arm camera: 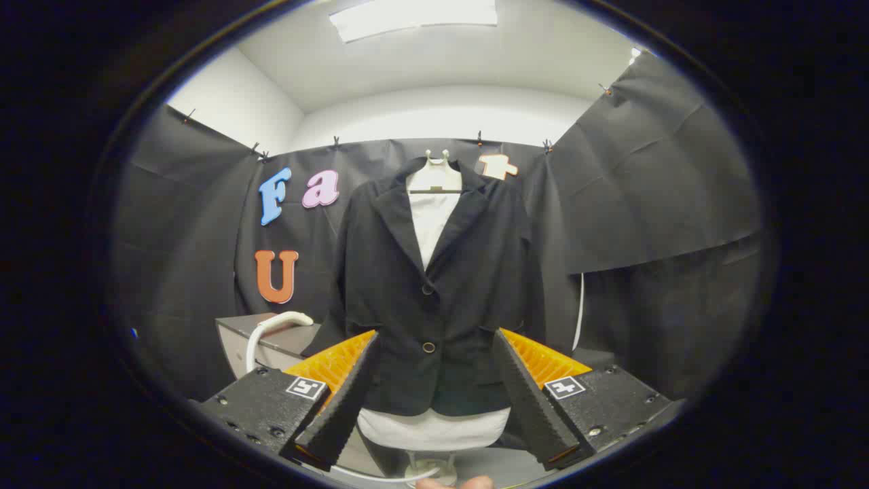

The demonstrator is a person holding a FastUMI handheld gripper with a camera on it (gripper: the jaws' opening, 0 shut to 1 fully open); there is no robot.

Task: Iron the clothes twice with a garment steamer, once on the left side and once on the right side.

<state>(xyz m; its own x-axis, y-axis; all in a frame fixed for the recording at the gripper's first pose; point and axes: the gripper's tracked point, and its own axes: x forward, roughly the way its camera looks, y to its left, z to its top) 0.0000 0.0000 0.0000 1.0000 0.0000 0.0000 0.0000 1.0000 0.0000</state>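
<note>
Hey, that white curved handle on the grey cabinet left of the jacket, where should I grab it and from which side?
Probably take the white handle at the top of its arch, where it stands clear of the grey cabinet, coming from above with a finger either side of the tube. The gripper is open, nothing between its fingers, the jacket beyond them.

Black tailored blazer jacket [434,292], notched lapels, two front buttons, fastened. Hangs upright on a white hanger, facing forward, over a white shirt [429,221] that shows in the open neckline and below the hem. Position: against the black cloth wall, beyond the fingers, centred in the wide gap between them, untouched.

White curved steamer handle [275,327], beside the jacket's lower sleeve, resting on a grey cabinet.
</note>
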